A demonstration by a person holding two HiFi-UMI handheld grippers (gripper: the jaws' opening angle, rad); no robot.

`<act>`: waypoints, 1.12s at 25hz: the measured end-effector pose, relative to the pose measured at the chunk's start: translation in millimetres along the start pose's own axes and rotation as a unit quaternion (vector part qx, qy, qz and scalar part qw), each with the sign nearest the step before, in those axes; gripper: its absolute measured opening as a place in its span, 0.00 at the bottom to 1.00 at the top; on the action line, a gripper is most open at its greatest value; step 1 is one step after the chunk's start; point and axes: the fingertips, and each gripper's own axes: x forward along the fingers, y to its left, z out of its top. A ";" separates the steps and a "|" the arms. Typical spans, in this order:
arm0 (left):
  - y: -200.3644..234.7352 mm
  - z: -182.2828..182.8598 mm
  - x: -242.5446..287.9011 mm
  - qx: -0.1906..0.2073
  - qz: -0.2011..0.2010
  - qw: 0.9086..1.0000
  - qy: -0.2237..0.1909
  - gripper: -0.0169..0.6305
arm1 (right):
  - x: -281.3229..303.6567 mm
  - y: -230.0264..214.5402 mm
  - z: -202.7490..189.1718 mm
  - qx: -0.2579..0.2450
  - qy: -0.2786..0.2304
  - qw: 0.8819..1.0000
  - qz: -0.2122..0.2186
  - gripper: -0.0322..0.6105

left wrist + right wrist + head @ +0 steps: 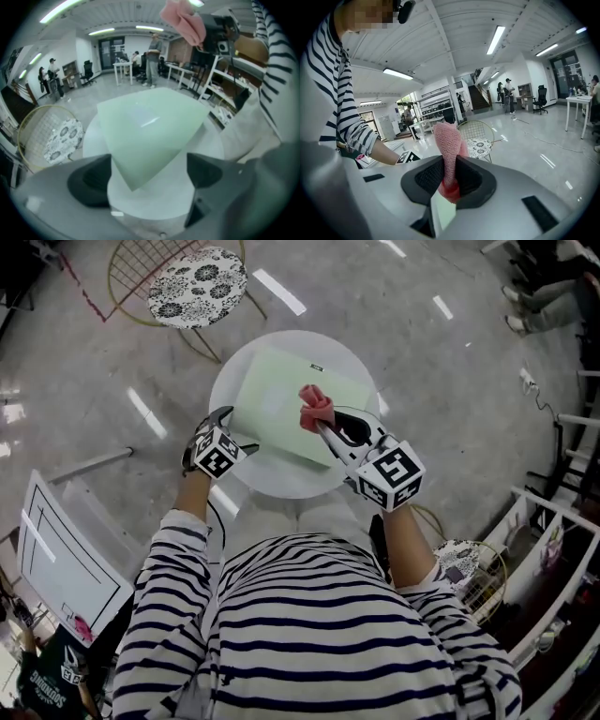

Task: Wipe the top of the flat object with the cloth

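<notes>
A pale green flat board (pixel 281 404) lies on a small round white table (pixel 281 486). My left gripper (pixel 228 418) hovers at the table's left edge, pointing steeply down. In the left gripper view its jaws (pixel 147 176) stand wide open, with the board's (pixel 150 126) near corner showing between them and no pad touching it. My right gripper (pixel 321 425) is over the board's right part, shut on a bunched pink cloth (pixel 314 405). The cloth (pixel 449 140) sticks up from between the black pads (pixel 466 176) in the right gripper view. From the left gripper view, the cloth (pixel 185 21) hangs above the board.
A wire chair with a floral cushion (pixel 199 285) stands beyond the table. A white framed panel (pixel 66 559) leans at the lower left. White shelving (pixel 553 549) is on the right. Desks and standing people (pixel 152 58) are far across the room.
</notes>
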 end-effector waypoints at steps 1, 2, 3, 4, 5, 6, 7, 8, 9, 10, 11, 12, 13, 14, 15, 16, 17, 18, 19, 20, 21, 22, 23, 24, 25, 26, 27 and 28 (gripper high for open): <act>-2.4 -1.5 0.5 0.001 0.003 1.000 0.004 0.78 | 0.2 -1.7 -0.7 0.000 0.002 1.000 -0.001 0.14; -4.8 -3.0 0.2 -0.001 0.006 1.000 0.007 0.78 | 0.1 -3.5 -1.4 0.001 0.003 1.000 -0.003 0.14; -7.7 -4.1 -0.7 -0.005 0.009 1.000 0.008 0.78 | -0.2 -5.4 -2.0 0.001 0.005 1.000 -0.004 0.14; -11.3 -5.0 -1.9 -0.011 0.010 1.000 0.008 0.78 | -0.7 -7.6 -2.6 0.001 0.007 1.000 -0.006 0.14; -15.8 -5.7 -2.9 -0.017 0.010 1.000 0.007 0.78 | -1.1 -10.1 -3.4 0.002 0.009 1.000 -0.008 0.14; -21.0 -6.6 -3.7 -0.022 0.010 1.000 0.007 0.78 | -1.5 -12.8 -4.2 0.003 0.010 1.000 -0.010 0.14; -26.6 -7.6 -4.1 -0.027 0.008 1.000 0.006 0.78 | -1.6 -15.7 -5.1 0.003 0.012 1.000 -0.012 0.14; -32.8 -8.6 -4.3 -0.032 0.007 0.999 0.006 0.78 | -1.4 -18.6 -6.0 0.004 0.013 1.000 -0.014 0.14; -39.3 -9.4 -4.5 -0.039 0.005 0.999 0.006 0.78 | -1.0 -21.1 -7.2 0.004 0.016 1.000 -0.016 0.14; -46.2 -9.7 -4.9 -0.046 0.004 0.999 0.006 0.78 | -0.2 -23.3 -8.7 0.004 0.020 1.000 -0.019 0.14; -53.2 -9.4 -5.5 -0.054 0.002 0.999 0.004 0.78 | 1.0 -25.2 -10.4 0.005 0.024 0.999 -0.021 0.14; -60.2 -8.6 -6.2 -0.062 0.000 0.998 0.002 0.78 | 2.7 -26.7 -12.2 0.006 0.030 0.999 -0.025 0.14; -67.3 -7.5 -7.0 -0.070 -0.003 0.998 -0.001 0.78 | 4.8 -28.0 -14.2 0.008 0.036 0.999 -0.028 0.14; -74.5 -6.1 -7.4 -0.077 -0.006 0.997 -0.003 0.78 | 7.4 -29.1 -16.4 0.011 0.043 0.999 -0.031 0.14; -81.5 -4.5 -7.3 -0.083 -0.010 0.996 -0.006 0.78 | 10.7 -30.2 -18.8 0.013 0.050 0.998 -0.034 0.14; -88.0 -2.8 -6.7 -0.088 -0.014 0.996 -0.009 0.78 | 14.8 -31.4 -21.4 0.016 0.058 0.998 -0.037 0.14; -93.8 -0.8 -5.9 -0.092 -0.018 0.996 -0.012 0.78 | 19.8 -32.5 -24.4 0.020 0.066 0.997 -0.040 0.14; -99.1 1.2 -5.2 -0.096 -0.022 0.995 -0.015 0.78 | 25.7 -33.4 -27.8 0.023 0.075 0.996 -0.043 0.14; -104.0 3.2 -4.3 -0.100 -0.026 0.995 -0.017 0.78 | 32.3 -34.0 -31.6 0.027 0.085 0.995 -0.046 0.14; -108.6 5.1 -3.3 -0.102 -0.029 0.994 -0.019 0.78 | 39.3 -34.4 -35.7 0.030 0.096 0.994 -0.049 0.14; -113.1 6.8 -2.0 -0.102 -0.032 0.994 -0.020 0.78 | 46.7 -34.5 -40.0 0.033 0.106 0.992 -0.053 0.14; -117.2 8.3 -0.6 -0.102 -0.036 0.994 -0.021 0.78 | 54.5 -34.2 -44.1 0.036 0.115 0.991 -0.057 0.14; -120.9 9.8 0.7 -0.101 -0.040 0.994 -0.023 0.78 | 62.5 -33.7 -47.6 0.040 0.122 0.990 -0.061 0.14; -123.9 11.3 1.7 -0.099 -0.043 0.994 -0.024 0.78 | 70.7 -33.0 -50.4 0.042 0.126 0.989 -0.065 0.14; -126.1 12.6 2.3 -0.098 -0.045 0.994 -0.026 0.78 | 78.9 -32.2 -52.4 0.043 0.128 0.988 -0.070 0.14; -127.7 13.8 2.8 -0.098 -0.046 0.994 -0.027 0.78 | 86.8 -31.3 -54.2 0.042 0.129 0.988 -0.074 0.14; -128.6 14.6 3.1 -0.097 -0.047 0.994 -0.028 0.78 | 94.4 -30.6 -56.2 0.041 0.130 0.987 -0.079 0.14; -128.9 14.9 3.4 -0.097 -0.048 0.994 -0.029 0.78 | 101.7 -30.4 -58.8 0.039 0.132 0.987 -0.085 0.14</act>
